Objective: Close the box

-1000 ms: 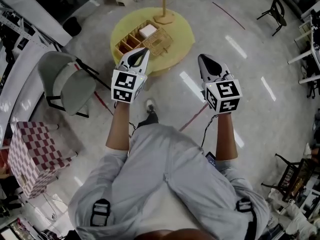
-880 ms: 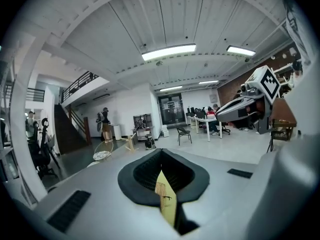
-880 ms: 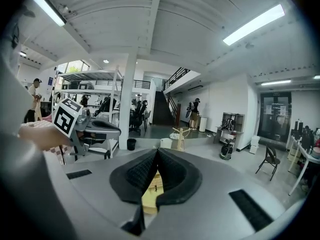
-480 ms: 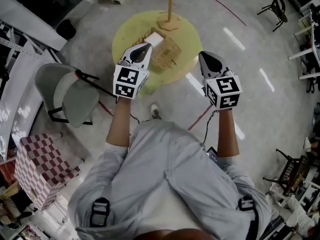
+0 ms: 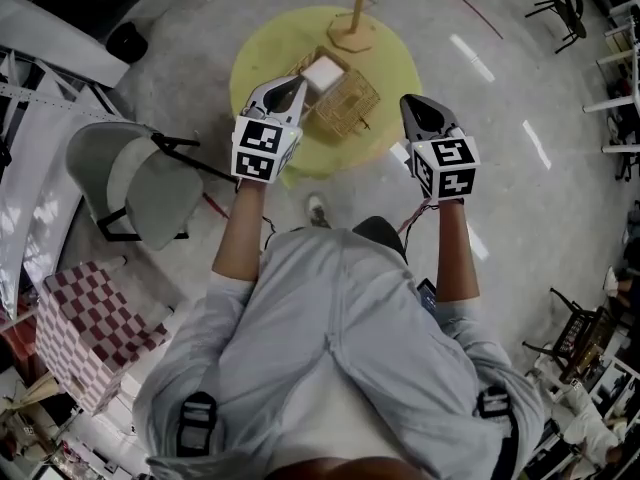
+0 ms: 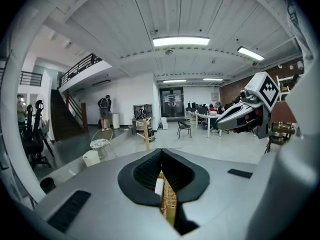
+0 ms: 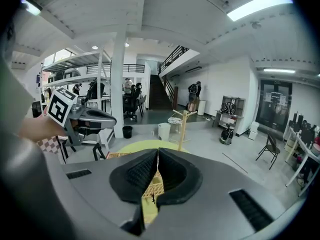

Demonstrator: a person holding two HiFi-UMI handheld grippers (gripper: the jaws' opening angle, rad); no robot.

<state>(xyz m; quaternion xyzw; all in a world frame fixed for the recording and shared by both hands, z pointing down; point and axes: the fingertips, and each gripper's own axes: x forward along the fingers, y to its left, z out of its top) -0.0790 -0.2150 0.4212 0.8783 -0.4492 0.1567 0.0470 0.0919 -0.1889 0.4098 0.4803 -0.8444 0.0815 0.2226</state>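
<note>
Box (image 5: pixel 308 65), wicker, lid (image 5: pixel 352 103) lying open, at twelve o'clock on yellow table (image 5: pixel 390 48) in head view. Left gripper view: left gripper (image 6: pixel 161 156) pinched together, empty, box dead ahead. Right gripper view: right gripper (image 7: pixel 156 156) likewise closed, empty, probably readied for nudging lid over.

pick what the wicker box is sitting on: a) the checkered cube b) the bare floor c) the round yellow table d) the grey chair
C: in the head view the wicker box rests on the round yellow table, well apart from the grey chair.
</note>
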